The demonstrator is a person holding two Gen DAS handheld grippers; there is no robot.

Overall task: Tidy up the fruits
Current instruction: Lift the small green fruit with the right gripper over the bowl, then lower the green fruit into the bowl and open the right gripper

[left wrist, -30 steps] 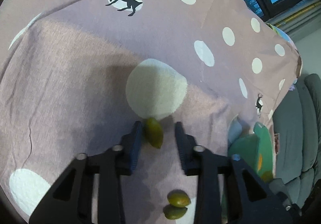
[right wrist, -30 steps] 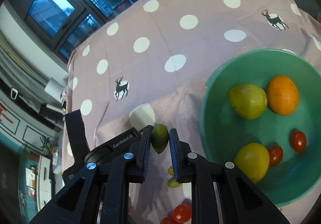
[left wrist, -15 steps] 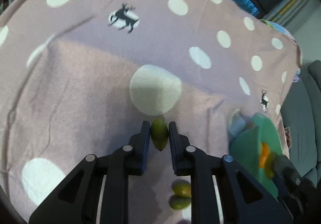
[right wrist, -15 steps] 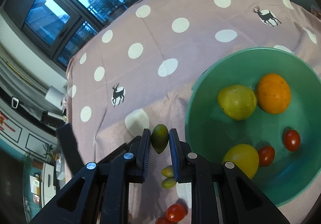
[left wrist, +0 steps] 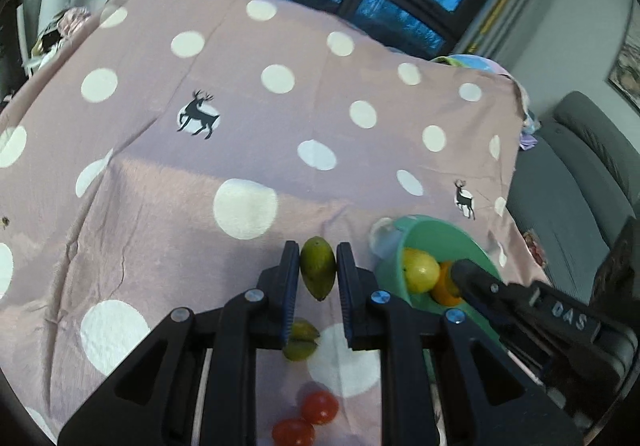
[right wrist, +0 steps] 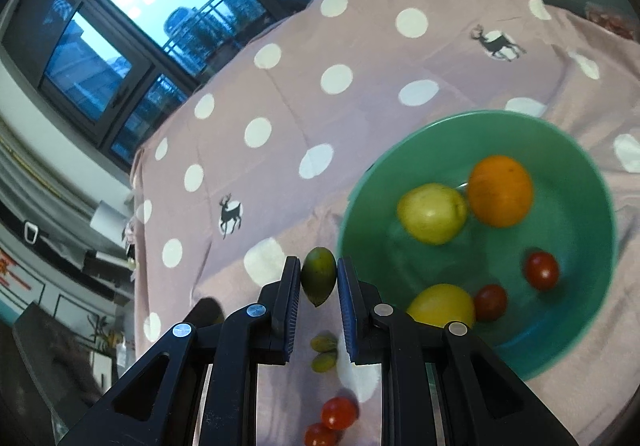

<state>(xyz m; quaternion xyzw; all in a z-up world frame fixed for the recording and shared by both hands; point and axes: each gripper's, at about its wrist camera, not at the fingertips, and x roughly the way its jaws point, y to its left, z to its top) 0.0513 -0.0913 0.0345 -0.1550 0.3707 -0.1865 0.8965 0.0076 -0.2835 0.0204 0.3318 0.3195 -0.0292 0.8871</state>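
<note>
A mauve tablecloth printed with white polka dots and black deer covers the worktop, creased in places. Behind it, dark-framed windows show blue sky, a balcony railing and tower blocks. A grey sofa stands just beside the worktop's edge, with a framed picture on the wall above.

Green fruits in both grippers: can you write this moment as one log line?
left gripper: shut on green fruit | right gripper: shut on green fruit | bowl: five fruits inside
</note>
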